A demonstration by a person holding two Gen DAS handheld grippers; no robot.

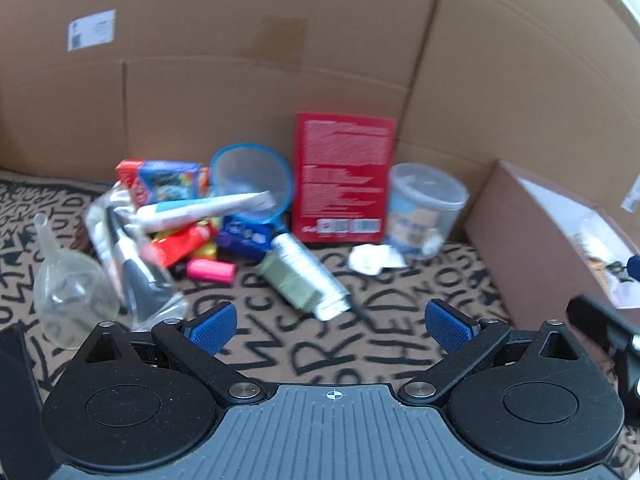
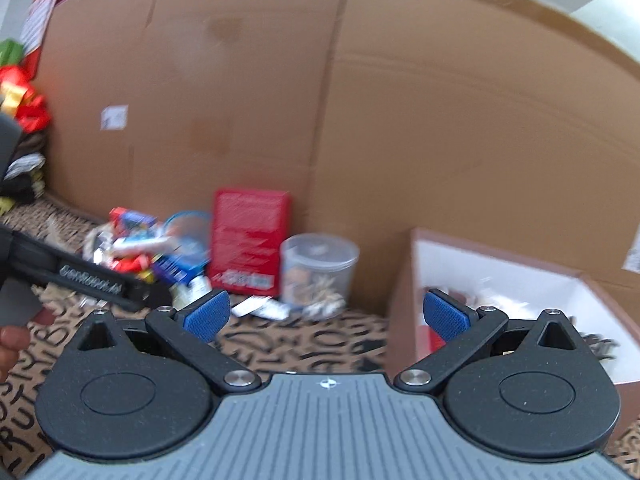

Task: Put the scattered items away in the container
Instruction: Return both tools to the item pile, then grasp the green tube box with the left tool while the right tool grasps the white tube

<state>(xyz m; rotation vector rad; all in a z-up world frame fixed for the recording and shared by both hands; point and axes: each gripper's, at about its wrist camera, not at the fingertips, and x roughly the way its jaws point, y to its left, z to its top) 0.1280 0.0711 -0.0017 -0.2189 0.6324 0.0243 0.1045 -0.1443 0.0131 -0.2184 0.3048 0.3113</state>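
The box (image 2: 404,300) is sitting on the lettered mat (image 1: 328,356), right of the clutter: red book (image 1: 344,176) leaning on cardboard, tub (image 1: 424,208) beside it (some items already inside the box). I am holding both grippers, left (image 1: 330,326) and right (image 2: 326,316), spread apart, empty.

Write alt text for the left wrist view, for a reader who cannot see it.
The open, empty left gripper hovers over a letter-patterned cloth, facing a pile of scattered items: tubes, a blue-rimmed strainer and a clear funnel. A red book leans upright on the cardboard wall, a clear tub beside it.
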